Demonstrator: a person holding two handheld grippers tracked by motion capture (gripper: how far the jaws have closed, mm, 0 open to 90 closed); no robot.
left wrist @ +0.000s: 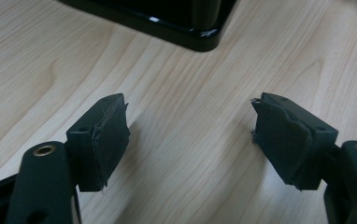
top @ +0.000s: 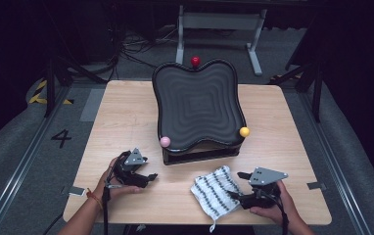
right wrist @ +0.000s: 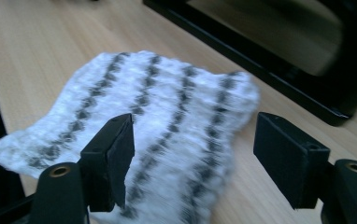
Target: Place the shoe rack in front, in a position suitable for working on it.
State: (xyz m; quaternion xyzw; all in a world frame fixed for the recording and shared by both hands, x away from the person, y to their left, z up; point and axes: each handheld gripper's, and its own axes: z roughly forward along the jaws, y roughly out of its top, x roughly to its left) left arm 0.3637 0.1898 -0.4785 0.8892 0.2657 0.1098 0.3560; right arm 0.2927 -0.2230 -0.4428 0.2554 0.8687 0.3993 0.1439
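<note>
Gaping right claw [right wrist: 193, 158] over striped cloth [right wrist: 167, 102], left claw [left wrist: 190, 140] open above bare table [left wrist: 190, 84]

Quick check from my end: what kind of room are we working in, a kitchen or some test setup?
Likely a lab or recording bay, not a kitchen: a bare wooden table on grey carpet, a "4" marked on the floor, loose cables and metal stand legs behind, all against dark surroundings.
</note>
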